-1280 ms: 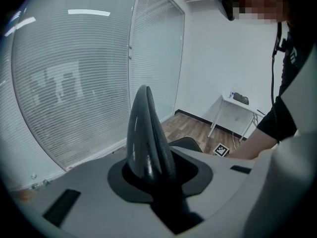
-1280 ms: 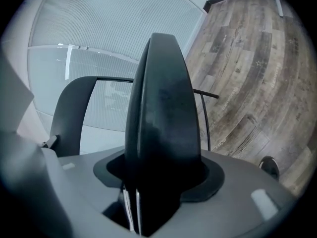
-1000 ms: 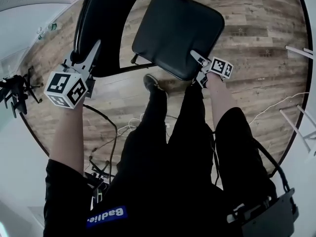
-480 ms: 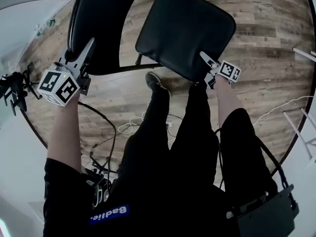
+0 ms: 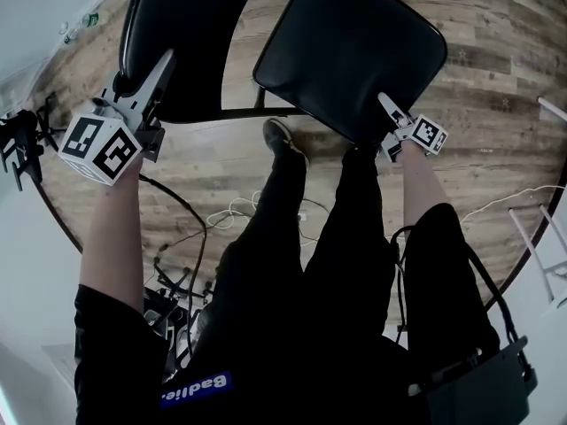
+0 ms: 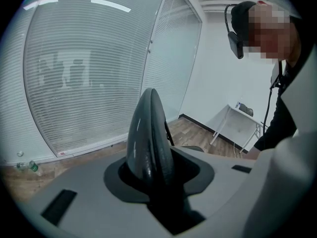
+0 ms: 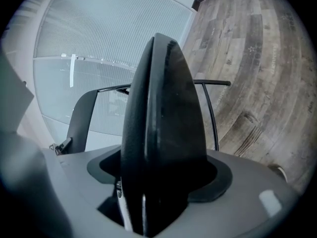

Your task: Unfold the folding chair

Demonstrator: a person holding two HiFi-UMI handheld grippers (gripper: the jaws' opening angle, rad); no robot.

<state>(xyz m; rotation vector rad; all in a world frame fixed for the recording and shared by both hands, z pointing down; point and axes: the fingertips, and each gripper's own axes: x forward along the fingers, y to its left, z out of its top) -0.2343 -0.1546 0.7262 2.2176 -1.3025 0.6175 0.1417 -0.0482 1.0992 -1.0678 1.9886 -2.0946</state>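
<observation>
The black folding chair stands in front of me on the wooden floor. In the head view its curved backrest (image 5: 186,42) is at the upper left and its padded seat (image 5: 354,51) at the upper right. My left gripper (image 5: 155,73) grips the backrest's near edge. That edge (image 6: 148,133) fills the slot between its jaws, which are opening. My right gripper (image 5: 388,109) holds the seat's near corner. The thick seat edge (image 7: 163,133) sits between its jaws, which are opening too.
My legs and one shoe (image 5: 282,140) are just behind the chair. Cables (image 5: 221,228) trail over the floor by my feet. White table legs (image 5: 532,228) stand at the right, a black stand (image 5: 18,144) at the left. A blind-covered glass wall (image 6: 84,73) lies beyond.
The seat and my right gripper have shifted right and up in the head view. The left gripper has moved left with the backrest. Both hands have sunk.
</observation>
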